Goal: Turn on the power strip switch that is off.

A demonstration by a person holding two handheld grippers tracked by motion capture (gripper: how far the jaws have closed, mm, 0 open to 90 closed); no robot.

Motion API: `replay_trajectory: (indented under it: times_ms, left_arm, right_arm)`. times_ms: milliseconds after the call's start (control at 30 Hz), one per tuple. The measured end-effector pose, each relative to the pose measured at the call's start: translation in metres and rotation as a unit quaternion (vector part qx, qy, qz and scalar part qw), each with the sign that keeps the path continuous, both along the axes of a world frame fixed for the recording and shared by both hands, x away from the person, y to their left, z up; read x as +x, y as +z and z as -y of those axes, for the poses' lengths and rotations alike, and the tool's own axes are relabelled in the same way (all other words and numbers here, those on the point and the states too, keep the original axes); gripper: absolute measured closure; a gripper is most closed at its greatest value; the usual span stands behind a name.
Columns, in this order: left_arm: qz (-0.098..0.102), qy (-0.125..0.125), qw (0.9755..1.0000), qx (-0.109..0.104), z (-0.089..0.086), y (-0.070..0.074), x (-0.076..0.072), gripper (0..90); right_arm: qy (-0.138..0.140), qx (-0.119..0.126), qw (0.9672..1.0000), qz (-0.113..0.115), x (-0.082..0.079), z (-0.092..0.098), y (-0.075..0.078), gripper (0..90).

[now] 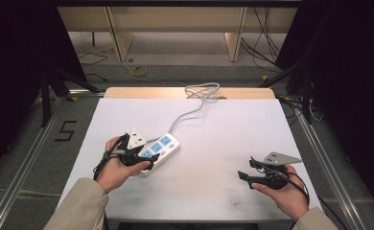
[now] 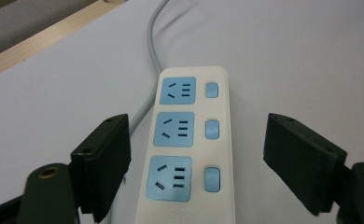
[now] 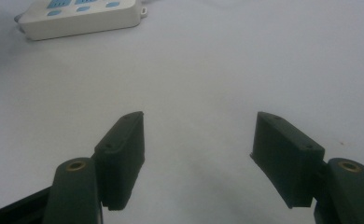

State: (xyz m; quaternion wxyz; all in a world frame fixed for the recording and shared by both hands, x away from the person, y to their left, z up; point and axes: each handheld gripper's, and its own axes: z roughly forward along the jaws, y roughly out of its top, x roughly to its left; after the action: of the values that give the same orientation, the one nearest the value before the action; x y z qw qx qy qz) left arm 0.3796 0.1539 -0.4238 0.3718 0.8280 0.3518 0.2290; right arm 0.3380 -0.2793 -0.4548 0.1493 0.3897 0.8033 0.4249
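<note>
**Left hand-held gripper straddles the power strip, jaws wide**

The power strip (image 1: pixel 158 149) lies flat on the table (image 1: pixel 214 191), left of the middle and nearer the front edge than the back, angled so its far end points toward the back right. It is white with three blue sockets, each with a blue switch beside it. Its grey cord (image 1: pixel 185 115) runs from the far end to the back edge and loops there.

The left hand-held gripper (image 1: pixel 144 160) sits at the strip's near end. In the left gripper view its jaws stand wide, one on each side of the strip (image 2: pixel 185 154), and neither pad presses on the body. Nothing is held. The step looks like an approach or a release at the strip's near end; which of the two I cannot tell. A grip from here would call for closing the jaws squarely on the strip's long sides, low enough to catch the casing and clear of the switches. The left pad lies close to the cord (image 2: pixel 145 100), which should stay out of the pinch.

The right hand-held gripper (image 1: pixel 245 176) hovers near the front right corner, well apart from the strip, jaws wide and empty.
</note>
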Motion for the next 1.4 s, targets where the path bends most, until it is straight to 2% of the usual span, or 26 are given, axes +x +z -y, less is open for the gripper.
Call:
replay_trajectory:
  times_ms: [167, 600, 933, 1400]
  left_arm:
    - [-0.001, -0.01, 0.9999, -0.011, -0.003, -0.001, -0.004, 21.9]
    - [0.009, -0.026, 0.9996, 0.0, -0.015, -0.002, -0.016, 19.8]
    - [0.01, -0.023, 0.9996, 0.008, -0.029, -0.006, -0.025, 19.4]
    - [0.012, 0.001, 0.9999, 0.013, -0.056, -0.014, -0.039, 18.8]
  right_arm:
    - [0.001, 0.0, 1.0, 0.0, 0.0, 0.0, 0.0, 34.6]
    - [0.003, -0.001, 1.0, -0.001, 0.0, 0.0, 0.0, 34.6]
    - [0.004, -0.002, 1.0, 0.0, -0.001, 0.0, -0.001, 34.5]
    - [0.004, -0.002, 1.0, -0.001, -0.001, 0.0, -0.001, 34.5]
